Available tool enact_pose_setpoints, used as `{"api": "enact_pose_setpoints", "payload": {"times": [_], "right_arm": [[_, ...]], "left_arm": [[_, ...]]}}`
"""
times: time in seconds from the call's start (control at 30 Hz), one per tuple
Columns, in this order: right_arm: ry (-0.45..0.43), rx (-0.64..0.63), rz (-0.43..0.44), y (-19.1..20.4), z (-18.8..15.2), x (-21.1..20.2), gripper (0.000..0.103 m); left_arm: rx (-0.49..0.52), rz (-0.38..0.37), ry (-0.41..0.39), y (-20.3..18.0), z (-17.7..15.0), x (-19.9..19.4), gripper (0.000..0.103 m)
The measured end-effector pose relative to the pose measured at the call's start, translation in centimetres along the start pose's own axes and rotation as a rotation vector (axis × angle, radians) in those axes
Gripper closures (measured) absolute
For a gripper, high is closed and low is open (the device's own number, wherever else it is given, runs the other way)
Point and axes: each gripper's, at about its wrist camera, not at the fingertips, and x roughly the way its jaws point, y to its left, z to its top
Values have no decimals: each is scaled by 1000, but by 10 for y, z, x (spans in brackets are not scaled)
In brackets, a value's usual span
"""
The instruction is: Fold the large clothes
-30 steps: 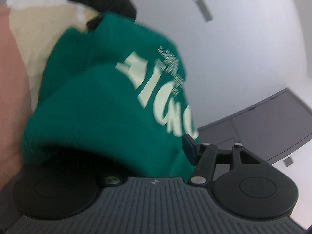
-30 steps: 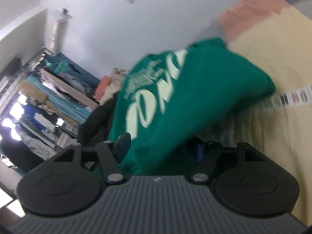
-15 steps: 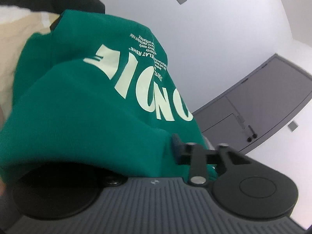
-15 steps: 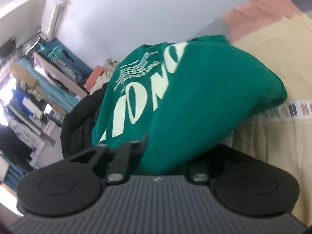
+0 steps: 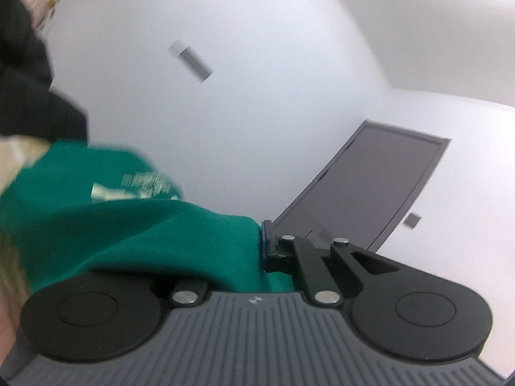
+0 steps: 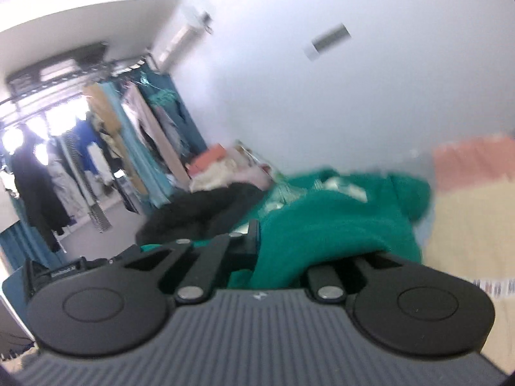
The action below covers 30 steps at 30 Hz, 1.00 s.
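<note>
Left wrist view: the left gripper point(image 5: 262, 251) is clamped tight on the green sweatshirt point(image 5: 135, 225), cloth bunched between its jaws and draped over the left finger. A second ago the jaws stood apart around the cloth and the big pale lettering filled the view; now only a blurred strip of print shows, the garment sits lower in frame, and the grey door point(image 5: 370, 186) and white wall point(image 5: 257, 64) take up more of the picture. Right wrist view: the right gripper point(image 6: 257, 241) is likewise closed on the sweatshirt point(image 6: 338, 222), where before its fingers were spread. The garment trails away from both grippers onto the bed point(image 6: 466, 234), beside a black garment point(image 6: 206, 212). Open room lies above and toward the wall; the clothes rack point(image 6: 106, 148) crowds the left side.
</note>
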Motion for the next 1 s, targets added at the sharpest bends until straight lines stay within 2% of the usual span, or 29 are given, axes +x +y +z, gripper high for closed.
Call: {"api": "enact_pose_setpoints", "payload": {"times": [0.07,0.17,0.3,0.53,0.73,0.87,1.0], "right_arm": [[-16,-40,17,18,24,-10,95],[-50,-107,29,53,66,-21,95],[-109,-160,45,92,129,-30,95],[-189,-236,18,166,225,-51,95],[-286,-304,20,199,290,-69,94],[-312,-333,-11,194,315,-59,94],[-244,-319,-90,156,308,-28,94]], "left_arm": [[27,-19,-29,-18,17,-9,96],[128,-23,-76,-55,49,-17,96],[189,-38,-112,-107,105,-32,96],[322,-80,-163,-201,201,-26,96],[396,-101,-167,-271,258,-17,95],[413,-65,-137,-288,274,10,95],[418,13,-46,-252,255,66,95]]}}
